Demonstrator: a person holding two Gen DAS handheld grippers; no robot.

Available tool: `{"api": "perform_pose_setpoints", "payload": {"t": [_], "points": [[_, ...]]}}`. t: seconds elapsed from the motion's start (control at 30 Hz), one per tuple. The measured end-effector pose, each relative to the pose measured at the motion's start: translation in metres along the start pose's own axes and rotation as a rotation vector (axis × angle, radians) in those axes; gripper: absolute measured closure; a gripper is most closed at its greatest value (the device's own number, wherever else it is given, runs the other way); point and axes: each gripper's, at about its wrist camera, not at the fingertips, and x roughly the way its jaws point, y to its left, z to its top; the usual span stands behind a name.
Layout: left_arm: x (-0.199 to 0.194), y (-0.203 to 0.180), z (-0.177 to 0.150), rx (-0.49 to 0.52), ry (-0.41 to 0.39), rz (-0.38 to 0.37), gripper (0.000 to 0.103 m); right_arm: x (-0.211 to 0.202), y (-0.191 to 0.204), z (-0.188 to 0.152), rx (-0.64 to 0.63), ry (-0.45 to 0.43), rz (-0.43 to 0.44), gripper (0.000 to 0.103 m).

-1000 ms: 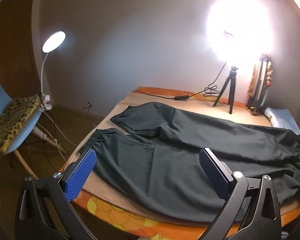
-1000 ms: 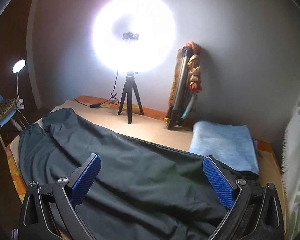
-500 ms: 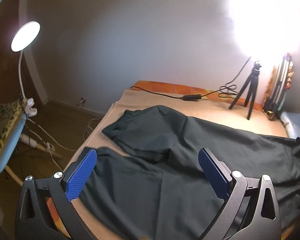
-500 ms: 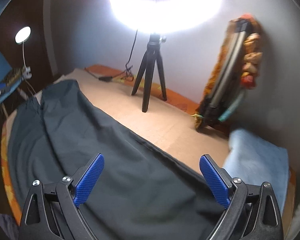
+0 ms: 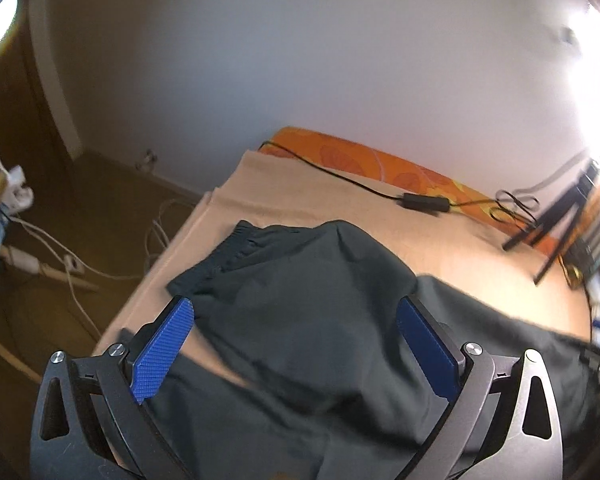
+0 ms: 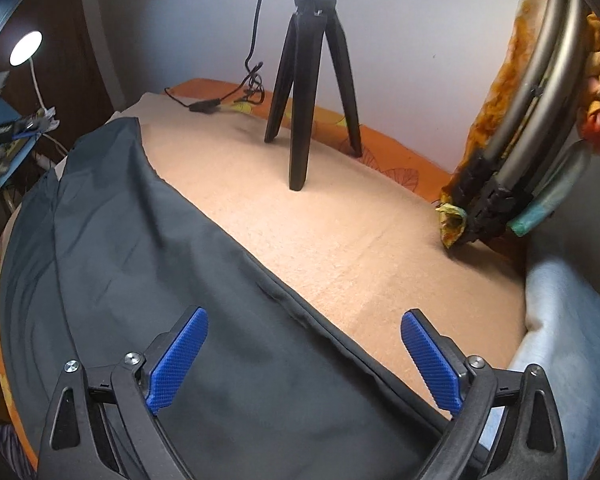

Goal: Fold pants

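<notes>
Left wrist view: my left tongs (image 5: 294,344) are spread wide apart and tipped down over the dark pants (image 5: 320,320), nothing between the pads. The pants lie flat on the beige blanket (image 5: 300,196), cuff to the far left.

Right wrist view: right tongs (image 6: 302,356) also wide apart, hovering over the pants' far edge, tripod (image 6: 312,80) beyond, blue towel (image 6: 572,320) right.

Looks like we're in somebody's bedroom: a bed with a beige blanket (image 6: 300,236) over an orange patterned sheet (image 5: 364,160), a ring-light tripod (image 6: 304,80) standing on it, and a clip lamp (image 6: 26,48) beside cables on the floor (image 5: 72,268).
</notes>
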Motion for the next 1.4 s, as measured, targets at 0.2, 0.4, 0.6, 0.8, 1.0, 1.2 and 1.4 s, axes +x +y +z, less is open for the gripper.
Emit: {"api": "perform_pose_setpoints", "payload": {"t": [0.2, 0.4, 0.6, 0.8, 1.0, 1.2, 1.4], "points": [[0.036, -0.012, 0.010, -0.039, 0.067, -0.024, 0.002, 0.017, -0.006, 0.000, -0.014, 0.026, 0.035, 0.003], [0.054, -0.022, 0.010, -0.057, 0.085, -0.035, 0.002, 0.037, 0.006, -0.001, -0.043, 0.077, 0.084, 0.023], [0.061, -0.030, 0.011, -0.060, 0.106, -0.049, 0.002, 0.037, 0.019, -0.006, -0.045, 0.078, 0.151, 0.083], [0.072, -0.040, 0.017, -0.099, 0.133, -0.072, 0.002, 0.004, 0.029, -0.011, -0.042, 0.004, 0.150, 0.100], [0.093, -0.058, 0.018, -0.098, 0.180, -0.034, 0.002, -0.028, 0.062, -0.029, -0.093, -0.037, 0.184, 0.101], [0.116, -0.068, 0.012, -0.104, 0.220, 0.050, 0.002, -0.037, 0.080, -0.040, -0.166, -0.032, 0.179, 0.101], [0.123, -0.068, 0.004, -0.086, 0.164, 0.127, 0.014, -0.041, 0.078, -0.042, -0.156, -0.046, 0.175, 0.101]]}}
